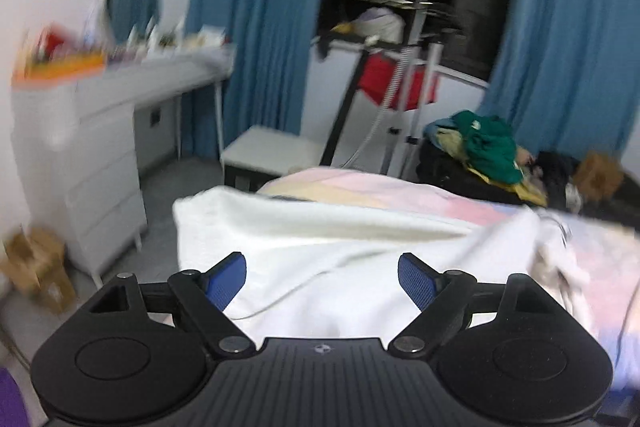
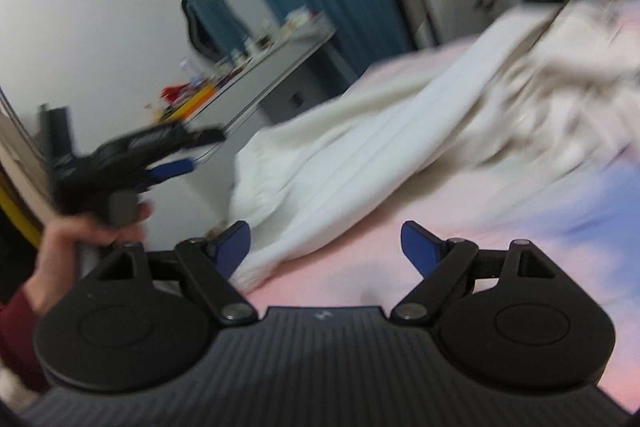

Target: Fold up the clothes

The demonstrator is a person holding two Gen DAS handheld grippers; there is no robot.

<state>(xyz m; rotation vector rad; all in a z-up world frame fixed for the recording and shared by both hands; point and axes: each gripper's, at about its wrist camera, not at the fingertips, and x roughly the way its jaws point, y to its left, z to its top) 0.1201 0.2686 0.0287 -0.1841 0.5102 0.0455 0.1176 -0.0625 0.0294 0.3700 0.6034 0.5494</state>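
A white garment lies spread and rumpled across a bed with a pink and blue cover. In the left wrist view my left gripper hovers over the garment's near part, jaws wide open, nothing between them. The right wrist view shows the same white garment running from its ribbed hem at the bed's left edge up to the right. My right gripper is open above the pink cover beside that hem. The left gripper appears at the left, held by a hand. Both views are motion-blurred.
A white dresser and cluttered desk stand along the left wall. A white stool, a clothes rack and blue curtains are beyond the bed. A pile of green and dark clothes sits at the far right. Cardboard boxes lie on the floor.
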